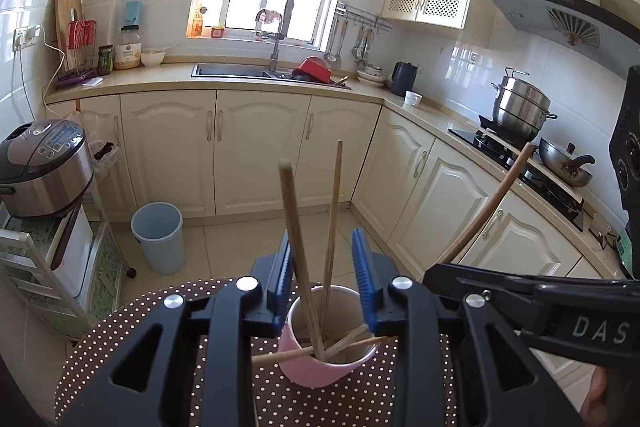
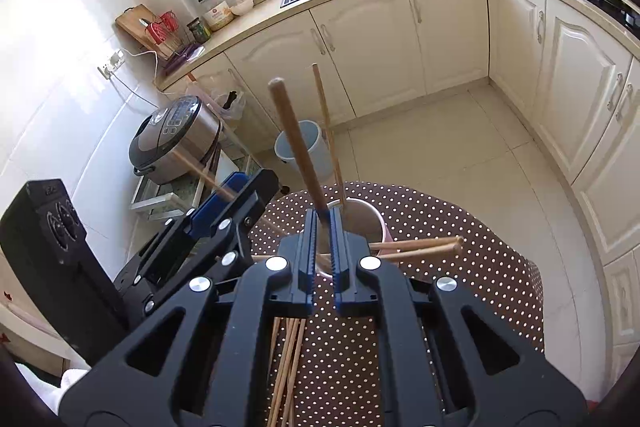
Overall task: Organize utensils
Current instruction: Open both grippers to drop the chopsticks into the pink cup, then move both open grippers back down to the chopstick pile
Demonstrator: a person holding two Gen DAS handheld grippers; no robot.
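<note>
A pink cup stands on the brown polka-dot table and holds several wooden chopsticks. My left gripper is open, its blue pads on either side of the cup's rim. My right gripper is shut on a thick wooden stick that points up and away, just in front of the cup. The right gripper's body shows at the right of the left wrist view, with its stick slanting up. More chopsticks lie on the table under the right gripper, and two lie beside the cup.
A rice cooker sits on a white rack left of the table. A blue bin stands on the tiled floor beyond it. Cream cabinets, a sink and a stove with pots line the far walls.
</note>
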